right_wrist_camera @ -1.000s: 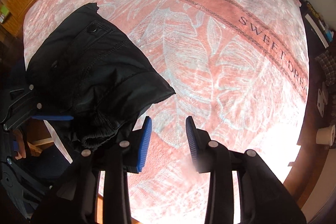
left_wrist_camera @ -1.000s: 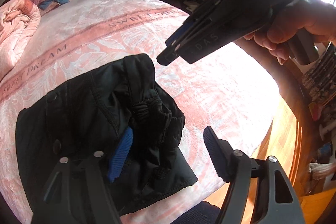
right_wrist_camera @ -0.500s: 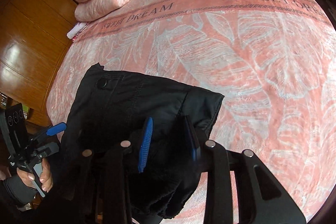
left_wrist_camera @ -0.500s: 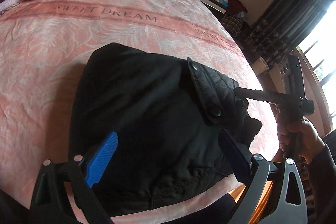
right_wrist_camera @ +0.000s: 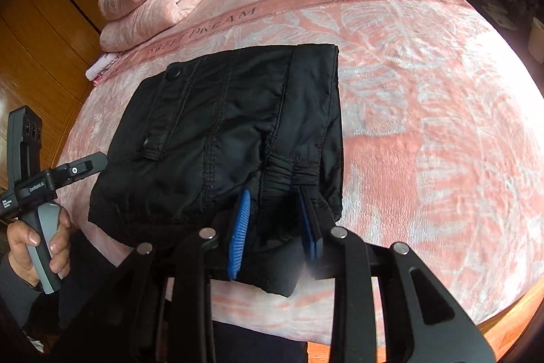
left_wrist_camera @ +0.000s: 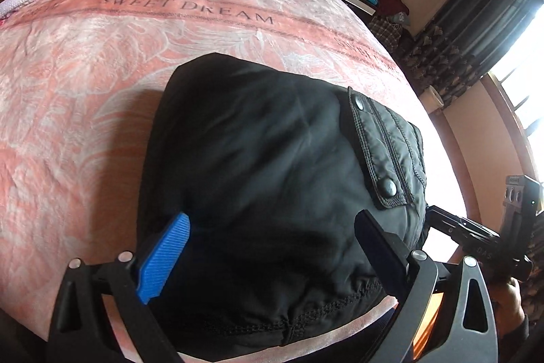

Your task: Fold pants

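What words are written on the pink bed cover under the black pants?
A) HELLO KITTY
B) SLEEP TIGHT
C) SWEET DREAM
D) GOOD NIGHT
C: the darker band across the pink bed cover reads SWEET DREAM, just beyond the folded black pants.

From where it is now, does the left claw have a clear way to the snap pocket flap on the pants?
Probably yes: the left claw is open over the pants, and nothing covers the pocket flap just ahead.
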The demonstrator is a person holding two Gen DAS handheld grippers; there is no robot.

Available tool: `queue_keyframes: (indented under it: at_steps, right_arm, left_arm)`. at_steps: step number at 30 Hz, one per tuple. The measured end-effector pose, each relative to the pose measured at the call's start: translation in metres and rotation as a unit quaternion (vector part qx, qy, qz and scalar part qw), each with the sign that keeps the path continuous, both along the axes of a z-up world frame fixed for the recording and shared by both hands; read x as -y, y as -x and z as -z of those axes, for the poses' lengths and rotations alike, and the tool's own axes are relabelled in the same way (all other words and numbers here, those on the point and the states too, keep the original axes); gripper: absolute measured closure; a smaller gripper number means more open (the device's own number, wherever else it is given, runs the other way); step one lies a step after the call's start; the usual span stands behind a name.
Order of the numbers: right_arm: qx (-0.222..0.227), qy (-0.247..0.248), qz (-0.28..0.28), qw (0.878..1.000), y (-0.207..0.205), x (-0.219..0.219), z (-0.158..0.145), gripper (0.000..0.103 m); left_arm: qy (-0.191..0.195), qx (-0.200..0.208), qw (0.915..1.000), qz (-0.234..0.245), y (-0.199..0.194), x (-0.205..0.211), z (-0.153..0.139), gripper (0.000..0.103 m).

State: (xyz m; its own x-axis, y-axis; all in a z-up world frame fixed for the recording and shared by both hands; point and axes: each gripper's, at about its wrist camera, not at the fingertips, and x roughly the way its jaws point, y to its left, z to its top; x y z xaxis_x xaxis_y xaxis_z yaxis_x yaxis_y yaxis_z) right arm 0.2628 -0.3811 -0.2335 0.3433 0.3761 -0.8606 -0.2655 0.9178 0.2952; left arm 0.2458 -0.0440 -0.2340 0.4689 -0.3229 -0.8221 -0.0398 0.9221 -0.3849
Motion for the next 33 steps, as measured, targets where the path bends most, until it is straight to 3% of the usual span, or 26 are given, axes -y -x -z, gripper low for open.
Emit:
queue_keyframes:
  at_steps: [2,5,9,12,15,20,22,23,24,26,28,33]
  right_arm:
    - [-0.002,-0.007,0.020,1.000,0.008,0.006,-0.004,0.078]
    - [0.040,-0.015,0.038,0.998,0.021,0.006,-0.034,0.073]
    - [0.064,-0.033,0.008,0.997,0.024,-0.019,-0.049,0.067]
    - [0.031,-0.026,-0.001,0.999,0.016,-0.034,-0.024,0.068]
    - [-0.005,-0.001,0.001,1.000,0.016,-0.032,0.008,0.077]
    - [-0.031,-0.055,0.019,0.998,0.026,-0.001,0.003,0.083]
    - [-0.043,-0.089,0.030,0.995,0.025,0.015,-0.006,0.072]
    - [-0.040,-0.078,0.052,0.995,0.022,0.025,-0.011,0.035]
    - [-0.034,-0.069,0.076,0.994,0.019,0.035,-0.017,0.010]
    - [-0.050,-0.101,0.113,0.987,0.008,0.060,-0.018,0.010]
    - [-0.103,-0.163,0.142,0.971,-0.005,0.080,-0.006,0.010]
    - [-0.187,-0.249,0.135,0.941,-0.036,0.086,0.027,0.008]
  left_arm:
    - [-0.001,0.000,1.0000,0.001,0.002,-0.002,-0.001,0.005]
    - [0.017,0.004,0.9998,-0.007,0.006,-0.011,-0.007,0.005]
    - [0.035,0.010,0.9989,-0.030,0.011,-0.028,-0.016,0.005]
    - [0.047,0.013,0.9979,-0.043,0.016,-0.044,-0.023,0.005]
    - [0.061,0.014,0.9964,-0.057,0.023,-0.068,-0.027,0.005]
    - [0.101,-0.003,0.9920,-0.075,0.020,-0.119,-0.020,0.005]
    - [0.125,-0.019,0.9893,-0.073,0.013,-0.133,-0.011,0.005]
    - [0.139,-0.028,0.9876,-0.067,0.008,-0.138,-0.005,0.005]
    - [0.156,-0.035,0.9853,-0.060,0.004,-0.142,0.001,0.005]
    - [0.193,-0.050,0.9784,-0.054,-0.002,-0.146,0.015,0.004]
    - [0.228,-0.067,0.9700,-0.050,-0.009,-0.148,0.029,0.004]
    - [0.305,-0.102,0.9461,-0.037,-0.028,-0.146,0.061,0.004]
